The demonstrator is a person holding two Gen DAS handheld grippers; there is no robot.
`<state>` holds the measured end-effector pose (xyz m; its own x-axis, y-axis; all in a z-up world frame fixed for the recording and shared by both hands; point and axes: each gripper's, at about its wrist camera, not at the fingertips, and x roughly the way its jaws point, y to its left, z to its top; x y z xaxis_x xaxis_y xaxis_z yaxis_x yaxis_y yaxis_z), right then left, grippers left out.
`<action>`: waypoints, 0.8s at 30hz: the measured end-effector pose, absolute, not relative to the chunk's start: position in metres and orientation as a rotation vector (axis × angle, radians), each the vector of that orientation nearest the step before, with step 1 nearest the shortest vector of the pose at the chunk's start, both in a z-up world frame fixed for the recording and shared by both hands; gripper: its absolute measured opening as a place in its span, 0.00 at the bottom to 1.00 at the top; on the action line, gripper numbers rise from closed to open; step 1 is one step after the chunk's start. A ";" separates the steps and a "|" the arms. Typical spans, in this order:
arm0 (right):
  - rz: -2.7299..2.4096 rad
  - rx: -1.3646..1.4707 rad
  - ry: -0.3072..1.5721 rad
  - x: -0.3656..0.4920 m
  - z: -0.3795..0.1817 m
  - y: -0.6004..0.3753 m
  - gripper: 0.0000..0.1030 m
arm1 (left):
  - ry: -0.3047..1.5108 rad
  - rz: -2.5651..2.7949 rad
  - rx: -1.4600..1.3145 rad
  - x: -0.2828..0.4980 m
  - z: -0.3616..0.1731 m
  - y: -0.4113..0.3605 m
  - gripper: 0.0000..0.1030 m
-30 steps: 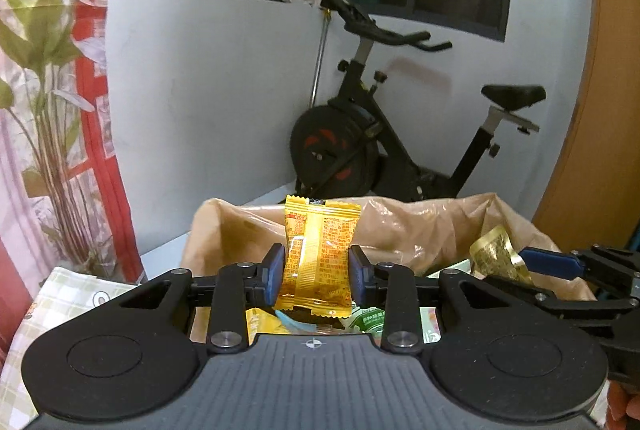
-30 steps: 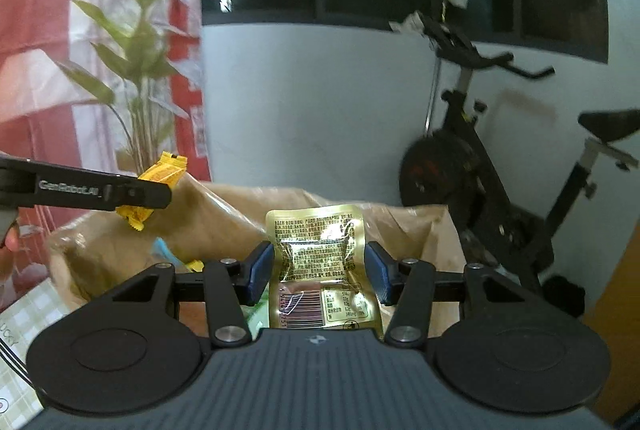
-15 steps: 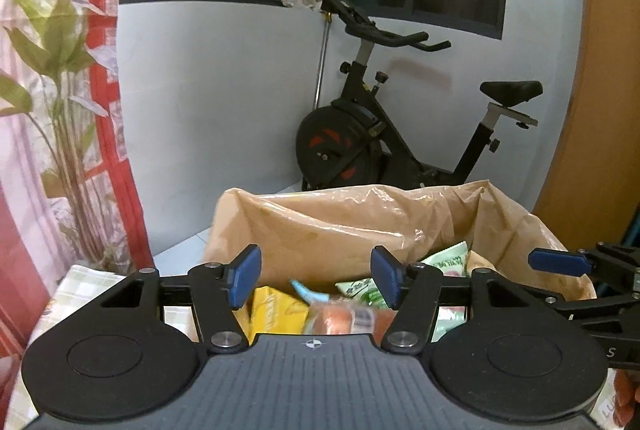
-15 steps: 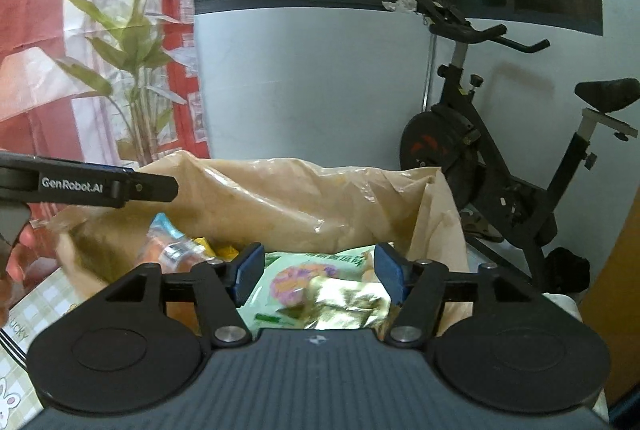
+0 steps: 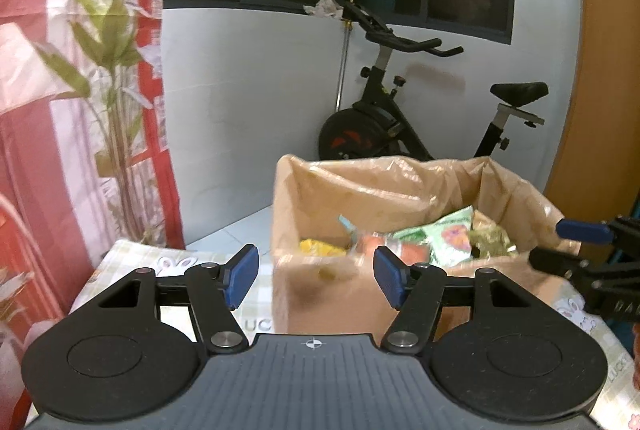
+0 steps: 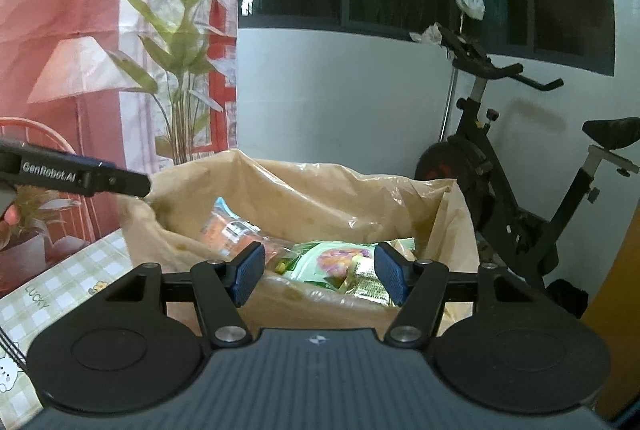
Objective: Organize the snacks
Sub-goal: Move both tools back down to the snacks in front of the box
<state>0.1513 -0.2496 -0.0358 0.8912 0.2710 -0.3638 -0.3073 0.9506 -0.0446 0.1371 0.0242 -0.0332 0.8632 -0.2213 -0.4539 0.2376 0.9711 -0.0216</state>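
Left wrist view: the left gripper (image 5: 316, 276) has its jaws spread wide with nothing between the blue pads. It sits near the front left corner of the box (image 5: 332, 290), a cardboard carton lined with a tan plastic bag (image 5: 392, 182). The snacks (image 5: 444, 238) lie inside the box, beyond the jaws and to their right: a yellow pack, an orange one, a green-and-white packet and a gold wrapper, none touching the pads. The right gripper (image 5: 576, 246) reaches in from the right edge by the box's right rim.

Right wrist view: the right gripper (image 6: 320, 272) is also wide open and holds nothing. The snacks (image 6: 332, 262) rest in the box just ahead of and below its pads, the green-and-white packet between the two fingers in the frame, a gold wrapper by the right pad, and an orange pack further left. The left gripper (image 6: 116, 180) juts in from the left over the bag's rim; its side reads "GenRobot.AI".

The box stands on a checked tablecloth (image 6: 60, 282) printed with "LUCKY" and small cartoon animals. Print on the packets is too blurred to read. An exercise bike (image 6: 500, 170) stands by the wall behind.
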 end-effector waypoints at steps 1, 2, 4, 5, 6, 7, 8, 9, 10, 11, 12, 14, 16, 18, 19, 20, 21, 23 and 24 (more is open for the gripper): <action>0.304 -0.098 0.358 0.148 -0.036 -0.251 0.62 | 0.475 -0.234 0.032 0.133 -0.035 0.027 0.64; 0.307 -0.096 0.354 0.144 -0.036 -0.251 0.62 | 0.477 -0.230 0.028 0.130 -0.036 0.030 0.64; 0.306 -0.098 0.344 0.136 -0.038 -0.252 0.62 | 0.483 -0.219 0.012 0.123 -0.040 0.036 0.64; 0.307 -0.101 0.337 0.132 -0.038 -0.253 0.62 | 0.486 -0.215 0.007 0.120 -0.042 0.038 0.64; 0.308 -0.101 0.332 0.129 -0.039 -0.253 0.62 | 0.491 -0.210 0.002 0.117 -0.045 0.041 0.64; 0.311 -0.100 0.328 0.125 -0.040 -0.254 0.62 | 0.495 -0.204 -0.002 0.114 -0.048 0.043 0.64; 0.317 -0.097 0.326 0.121 -0.041 -0.255 0.62 | 0.499 -0.201 -0.005 0.112 -0.050 0.044 0.64; 0.320 -0.094 0.327 0.119 -0.043 -0.255 0.62 | 0.504 -0.195 -0.009 0.109 -0.053 0.046 0.64; 0.323 -0.093 0.329 0.115 -0.045 -0.255 0.62 | 0.508 -0.191 -0.012 0.106 -0.056 0.047 0.64; 0.323 -0.094 0.332 0.112 -0.048 -0.255 0.62 | 0.515 -0.187 -0.014 0.104 -0.059 0.048 0.64; 0.325 -0.093 0.336 0.109 -0.051 -0.255 0.62 | 0.523 -0.183 -0.017 0.102 -0.063 0.049 0.64; 0.331 -0.087 0.345 0.104 -0.057 -0.256 0.68 | 0.540 -0.170 -0.021 0.100 -0.070 0.051 0.64; 0.338 -0.073 0.359 0.101 -0.064 -0.257 0.73 | 0.554 -0.159 -0.024 0.098 -0.077 0.054 0.64; 0.354 -0.055 0.384 0.098 -0.071 -0.258 0.78 | 0.568 -0.150 -0.028 0.096 -0.083 0.056 0.64; 0.362 -0.050 0.395 0.098 -0.074 -0.258 0.79 | 0.573 -0.147 -0.030 0.095 -0.086 0.057 0.64; 0.368 -0.048 0.404 0.097 -0.077 -0.258 0.81 | 0.577 -0.142 -0.032 0.094 -0.089 0.058 0.64; 0.372 -0.049 0.414 0.096 -0.080 -0.257 0.82 | 0.580 -0.138 -0.032 0.092 -0.091 0.058 0.64; 0.371 -0.050 0.428 0.095 -0.085 -0.256 0.85 | 0.585 -0.133 -0.030 0.090 -0.095 0.059 0.64; 0.369 -0.049 0.434 0.095 -0.087 -0.255 0.85 | 0.588 -0.130 -0.027 0.090 -0.097 0.059 0.64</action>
<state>0.0953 -0.2551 -0.0873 0.8421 0.3386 -0.4198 -0.3594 0.9327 0.0312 0.0898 0.0586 -0.0973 0.8241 -0.1304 -0.5512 0.1149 0.9914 -0.0628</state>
